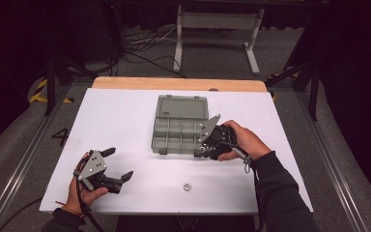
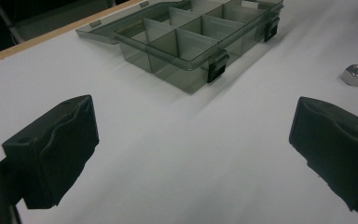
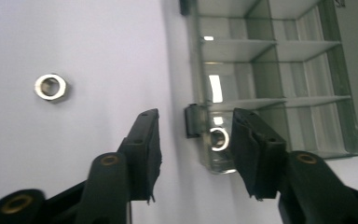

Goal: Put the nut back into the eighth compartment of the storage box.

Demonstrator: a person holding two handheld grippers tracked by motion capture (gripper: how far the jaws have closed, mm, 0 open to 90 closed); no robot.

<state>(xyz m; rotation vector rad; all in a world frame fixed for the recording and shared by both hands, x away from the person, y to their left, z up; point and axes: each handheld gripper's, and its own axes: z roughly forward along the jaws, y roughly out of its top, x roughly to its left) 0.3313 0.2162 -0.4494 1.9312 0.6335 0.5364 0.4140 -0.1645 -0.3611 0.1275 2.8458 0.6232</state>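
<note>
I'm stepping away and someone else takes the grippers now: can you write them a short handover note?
Right gripper: open, nothing between its jaws, at the front right corner of the organizer box.
Left gripper: open and empty, low over the table at front left, apart from everything.
Box: lid open, lying flat behind it. One nut sits in the corner compartment just ahead of the right gripper.
Second nut: loose on the table, near the front edge, between the two hands.
Done: one nut in the box.
Left, probably: pick up the loose nut and put it in a compartment; the lid is not yet shut.
</note>
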